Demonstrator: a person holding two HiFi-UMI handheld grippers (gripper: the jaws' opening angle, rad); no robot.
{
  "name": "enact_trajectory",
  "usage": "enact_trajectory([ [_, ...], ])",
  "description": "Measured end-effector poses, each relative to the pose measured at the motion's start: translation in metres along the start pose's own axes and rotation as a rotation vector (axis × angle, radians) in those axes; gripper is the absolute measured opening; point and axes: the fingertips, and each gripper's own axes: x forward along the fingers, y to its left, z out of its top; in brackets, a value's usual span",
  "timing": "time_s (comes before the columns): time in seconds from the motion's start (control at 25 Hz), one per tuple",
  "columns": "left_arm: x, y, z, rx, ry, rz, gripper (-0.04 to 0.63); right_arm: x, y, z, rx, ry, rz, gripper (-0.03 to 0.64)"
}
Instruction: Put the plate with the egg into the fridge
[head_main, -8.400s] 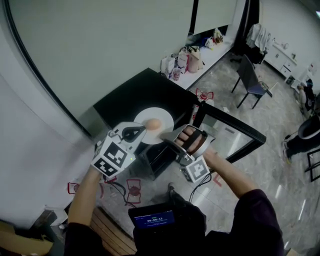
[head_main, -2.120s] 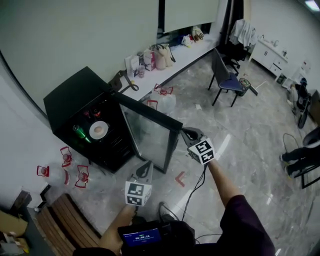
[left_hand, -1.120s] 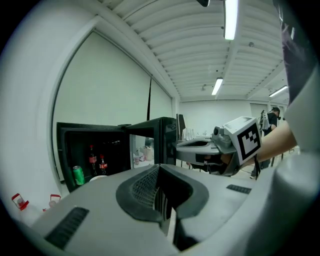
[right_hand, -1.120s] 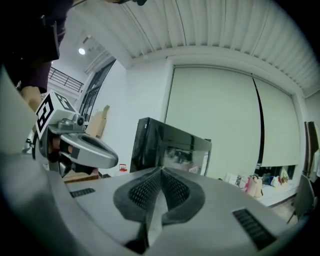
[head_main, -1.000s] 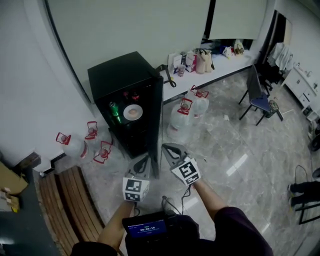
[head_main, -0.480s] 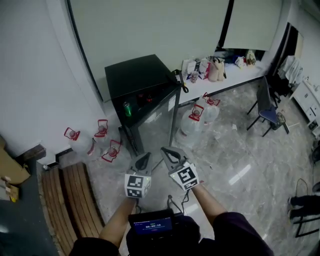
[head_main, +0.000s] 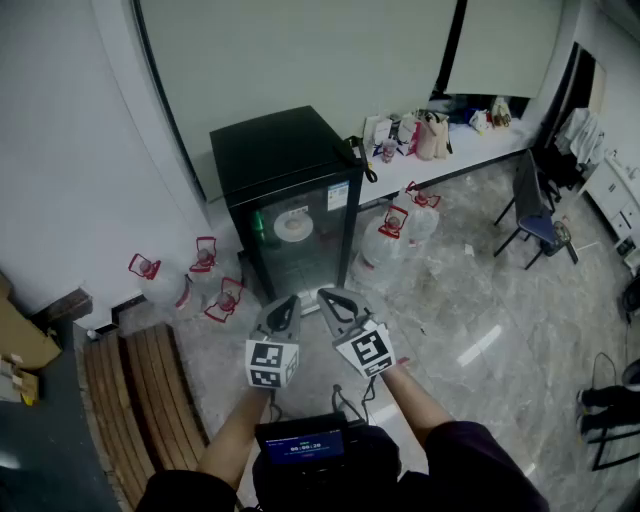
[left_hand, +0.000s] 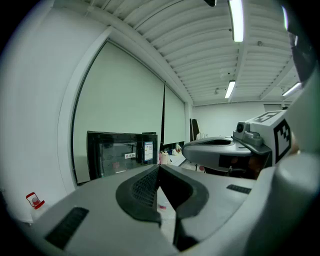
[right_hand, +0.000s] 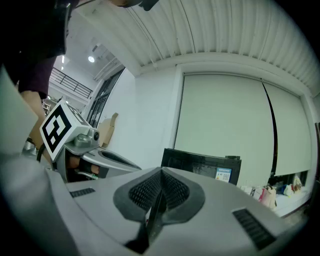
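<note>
We judge the job finished: the plate (head_main: 293, 224) sits behind the fridge (head_main: 275, 150) door; left claw (head_main: 288, 302) and right claw (head_main: 327, 297) are closed, empty. Nothing more needs grasping.

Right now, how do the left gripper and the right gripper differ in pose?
The left gripper leans right in the head view; the right gripper leans left. The left gripper's marker cube faces the camera squarely; the right gripper's cube is rotated. Both are shut and empty, facing the closed fridge.
</note>
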Motion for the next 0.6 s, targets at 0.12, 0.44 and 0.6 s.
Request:
enact_trajectory([
  [0.12,-0.002,0.001,0.003,-0.003,0.002,-0.001,0.009,0.000,0.004,0.004,0.023,0.030,0.003,0.006],
  [0.44,-0.007,0.004,0.007,0.000,-0.004,-0.001,0.009,0.003,0.013,0.011,0.016,0.021,0.020,0.006],
  [0.6,-0.008,0.005,0.006,-0.001,-0.006,0.000,0.009,0.003,0.012,0.012,-0.002,0.000,0.018,0.006],
])
